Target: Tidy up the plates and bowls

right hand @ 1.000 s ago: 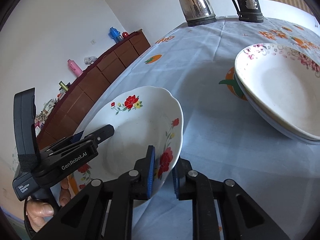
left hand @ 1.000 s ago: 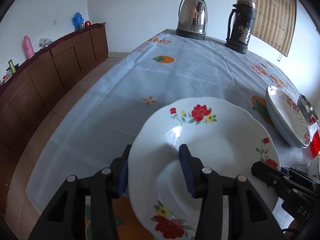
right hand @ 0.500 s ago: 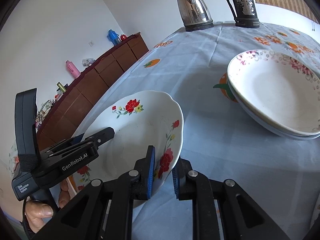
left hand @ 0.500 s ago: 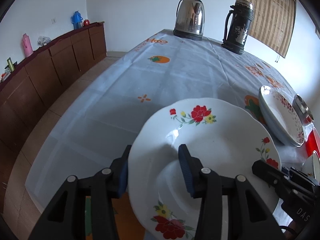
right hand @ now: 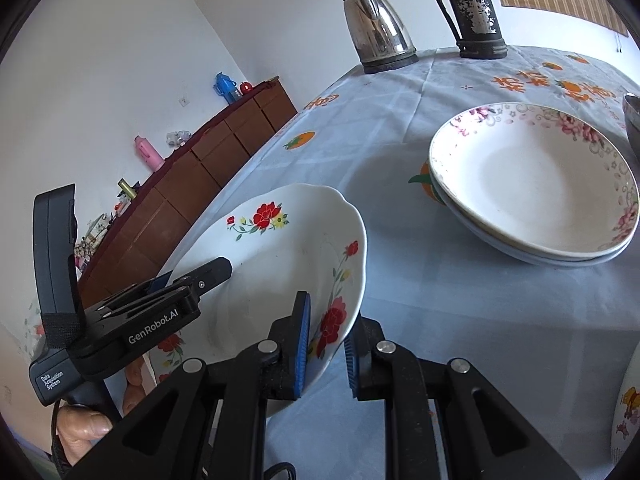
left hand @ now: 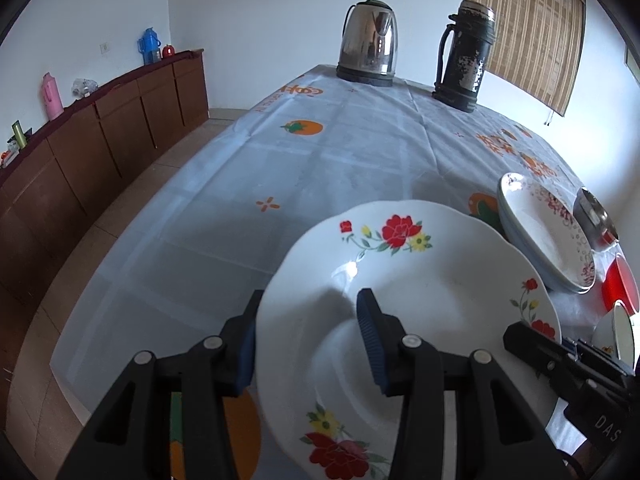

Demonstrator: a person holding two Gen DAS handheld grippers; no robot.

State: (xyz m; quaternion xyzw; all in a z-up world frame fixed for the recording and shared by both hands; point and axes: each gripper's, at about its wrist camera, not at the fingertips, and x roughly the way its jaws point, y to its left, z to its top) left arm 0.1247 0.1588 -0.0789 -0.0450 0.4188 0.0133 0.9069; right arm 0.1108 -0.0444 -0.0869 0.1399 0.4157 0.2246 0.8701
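Lifted clear of the floral tablecloth [left hand: 360,160], tilted, and gripped from two sides at once: a white scalloped plate [left hand: 420,300] painted with red and yellow flowers. Left gripper [left hand: 308,340] partly spread, blue pads straddling the plate's near-left rim, one finger [left hand: 370,332] lying on the upper face and the other behind the edge; whether those pads truly press on the china, impossible to tell. Right gripper [right hand: 326,344] nearly pressed together, pinching the plate's opposite rim beside a red blossom, one pad on each face. Seen in the right wrist view, bottom left: a person's hand [right hand: 86,424] wrapped around the handle of the left gripper.

Resting on the table to the right, well apart from the held plate: two stacked shallow bowls [right hand: 536,184], nested, the upper rimmed with pink flowers and small circles, the lower pale blue on its outer wall. Just beyond the stack, at the right edge of the left wrist view: a metal bowl [left hand: 596,220], and below it a red bowl [left hand: 620,288], both cut off by the frame.

At the table's far end, standing upright and side by side: a steel electric kettle [left hand: 370,42] and a dark, worn thermos flask [left hand: 466,56]. Along the left wall: a brown wooden sideboard [left hand: 112,132] topped with a pink flask [left hand: 52,96] and a blue flask [left hand: 149,45]. Behind the thermos: a bamboo blind [left hand: 528,28].
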